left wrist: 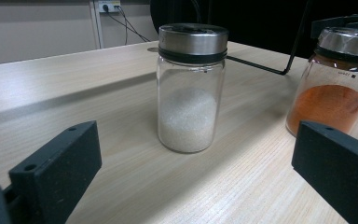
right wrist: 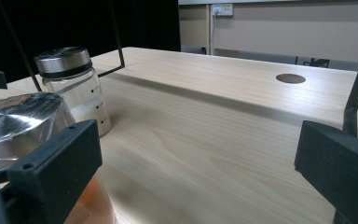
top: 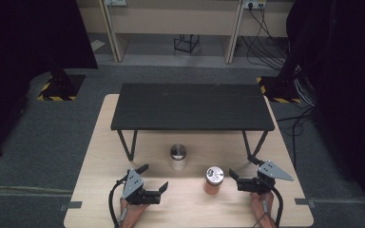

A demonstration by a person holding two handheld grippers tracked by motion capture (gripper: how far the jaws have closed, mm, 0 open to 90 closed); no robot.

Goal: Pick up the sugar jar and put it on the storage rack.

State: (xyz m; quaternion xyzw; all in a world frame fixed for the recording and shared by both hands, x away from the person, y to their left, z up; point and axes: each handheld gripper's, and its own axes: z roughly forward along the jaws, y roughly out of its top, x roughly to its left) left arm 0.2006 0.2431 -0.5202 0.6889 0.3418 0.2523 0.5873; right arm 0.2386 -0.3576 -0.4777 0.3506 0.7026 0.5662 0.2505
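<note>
Looking down from the high view, I have both claws near the front edge of the light wooden worktop [top: 100, 142], each one released with its jaws spread wide and nothing between them. My left claw [top: 153, 179] sits at the front left, angled toward the middle of the worktop. My right claw [top: 242, 173] sits at the front right, its jaws pointing left toward the orange jar [top: 214, 180].

That orange jar stands upright just beside the right claw, apart from it, with a silver lid and orange powder in its lower part. In the right gripper view it looms just behind my left-hand jaw, not between the two jaws; I cannot tell whether it brushes that jaw.

The white jar [top: 178, 157] stands upright farther back, near the centre of the worktop, close to the orange jar but not touching it. In the left gripper view it sits ahead of the gap between my jaws, holding white grains up to about half its height under a silver lid with a black band.

Behind both jars a low black bench [top: 192, 107] on thin black legs stands on the worktop.
</note>
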